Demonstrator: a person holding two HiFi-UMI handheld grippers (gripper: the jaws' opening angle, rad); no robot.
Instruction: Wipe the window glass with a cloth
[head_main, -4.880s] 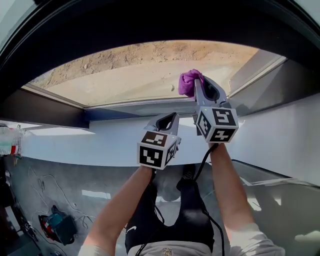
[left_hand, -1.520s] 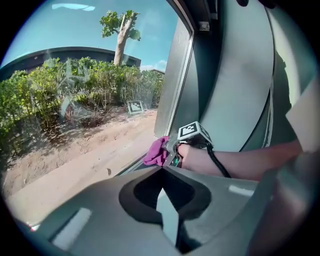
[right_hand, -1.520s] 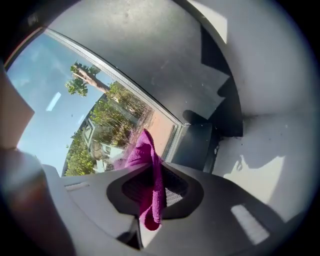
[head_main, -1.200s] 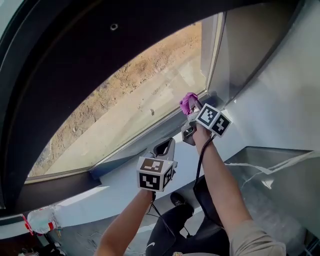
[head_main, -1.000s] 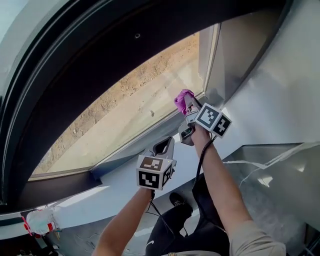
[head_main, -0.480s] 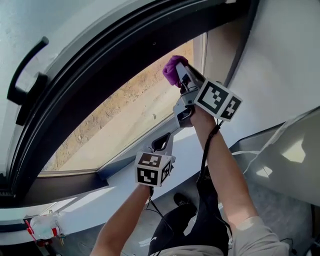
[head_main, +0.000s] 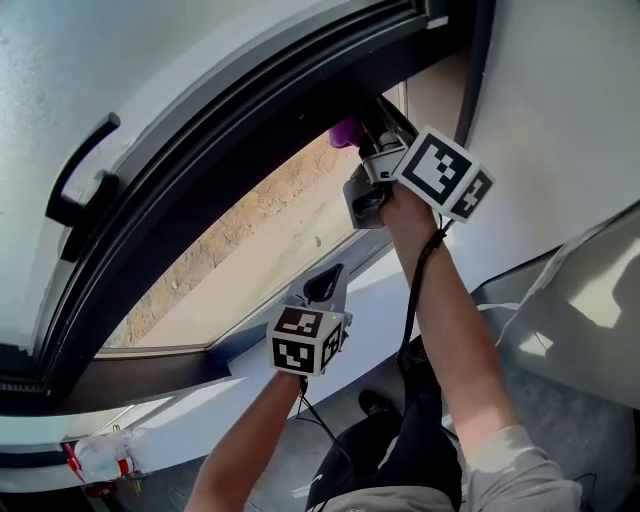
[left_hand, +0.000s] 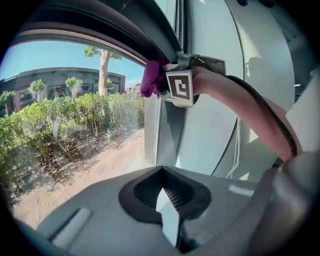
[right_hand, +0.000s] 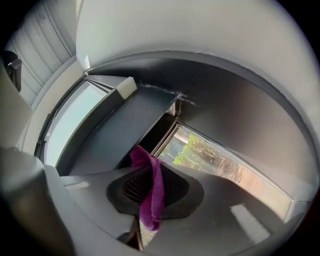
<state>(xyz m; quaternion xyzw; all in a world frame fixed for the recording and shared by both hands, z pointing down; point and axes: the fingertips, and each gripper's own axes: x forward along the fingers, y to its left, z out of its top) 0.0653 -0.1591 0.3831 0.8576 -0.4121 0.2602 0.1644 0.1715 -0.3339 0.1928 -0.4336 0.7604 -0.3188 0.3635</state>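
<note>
Two tools (head_main: 325, 284) (head_main: 372, 120), one purple cloth (head_main: 344, 132), one window (head_main: 255, 240)

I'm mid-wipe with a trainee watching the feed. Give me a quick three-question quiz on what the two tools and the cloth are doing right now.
1. True or false: the left tool holds the cloth.
2. Where on the window glass does the right tool press the cloth? A: lower left corner. B: upper right corner, by the frame. C: the middle.
3. Fill in: the left tool's jaws stand ____, with nothing between them.

Key: 1 false; 2 B; 3 together.
</note>
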